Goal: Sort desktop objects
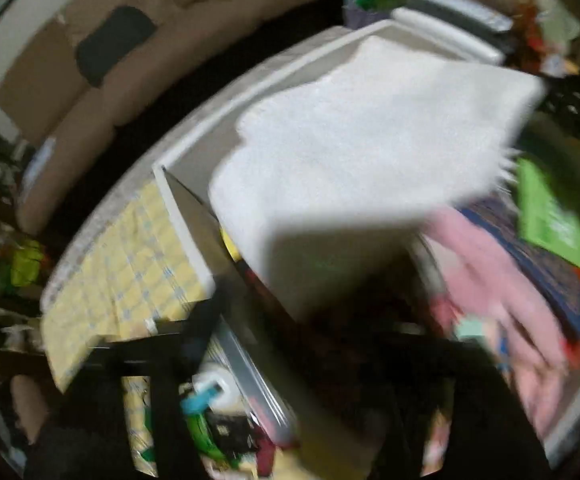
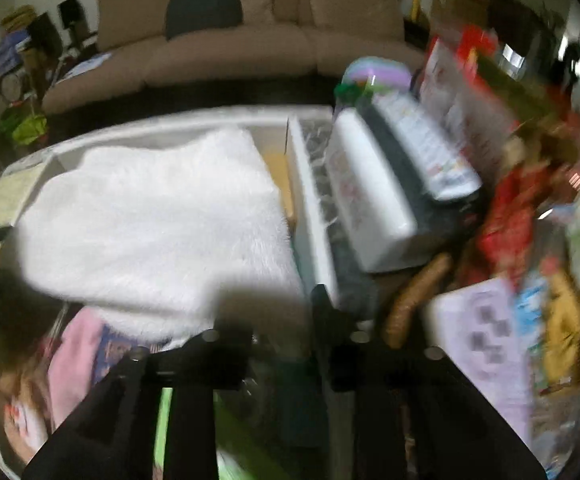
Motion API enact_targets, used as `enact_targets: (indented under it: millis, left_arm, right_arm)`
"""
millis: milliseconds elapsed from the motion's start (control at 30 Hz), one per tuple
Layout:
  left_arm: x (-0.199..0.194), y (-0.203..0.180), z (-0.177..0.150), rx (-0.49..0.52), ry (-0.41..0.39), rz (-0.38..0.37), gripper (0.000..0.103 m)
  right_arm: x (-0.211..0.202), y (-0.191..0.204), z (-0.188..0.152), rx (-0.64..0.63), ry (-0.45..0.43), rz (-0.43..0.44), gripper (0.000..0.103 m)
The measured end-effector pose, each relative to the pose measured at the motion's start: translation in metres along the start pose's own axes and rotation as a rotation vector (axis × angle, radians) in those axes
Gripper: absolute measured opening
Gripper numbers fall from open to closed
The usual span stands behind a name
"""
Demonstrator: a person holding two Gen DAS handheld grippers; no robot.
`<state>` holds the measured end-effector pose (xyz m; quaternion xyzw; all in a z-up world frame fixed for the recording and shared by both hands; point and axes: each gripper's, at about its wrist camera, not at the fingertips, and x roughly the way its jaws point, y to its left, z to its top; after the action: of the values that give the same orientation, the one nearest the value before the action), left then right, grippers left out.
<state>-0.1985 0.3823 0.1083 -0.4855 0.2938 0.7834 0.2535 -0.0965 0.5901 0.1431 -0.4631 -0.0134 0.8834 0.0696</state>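
Note:
A white fluffy cloth lies spread over a white open box on the cluttered table. In the left wrist view my left gripper stands wide open just below the cloth's shadowed near corner, its pads apart from it. The same cloth fills the box in the right wrist view. My right gripper is at the cloth's near right edge, open by a narrow gap. Blur hides whether the cloth's edge reaches between its fingers.
A pink cloth, a dark blue book and a green packet lie right of the box. A yellow checked cloth covers the table's left end. White containers, red packets and a purple tub crowd the right. A beige sofa stands behind.

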Motion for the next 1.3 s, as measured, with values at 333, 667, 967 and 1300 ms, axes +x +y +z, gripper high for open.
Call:
enact_targets:
  millis: [333,667,967,1300]
  left_arm:
    - [-0.06,0.036,0.005,-0.153,-0.224,-0.167,0.056]
    - [0.042,0.002,0.036,-0.063,-0.052,-0.097,0.038]
    - [-0.032,0.02,0.011,-0.116,-0.157,-0.113,0.074]
    - [-0.153,0.092,-0.146,-0.35,-0.345,-0.065,0.103]
  right_arm:
    - [-0.041,-0.005,0.037,0.1,-0.154,0.215,0.027]
    - [0.056,0.005,0.022,0.111,0.114,0.136,0.011]
    - [0.007,0.004,0.024,0.13,-0.011,0.174,0.021]
    - [-0.112,0.067,-0.023,0.048,-0.215,0.346,0.08]
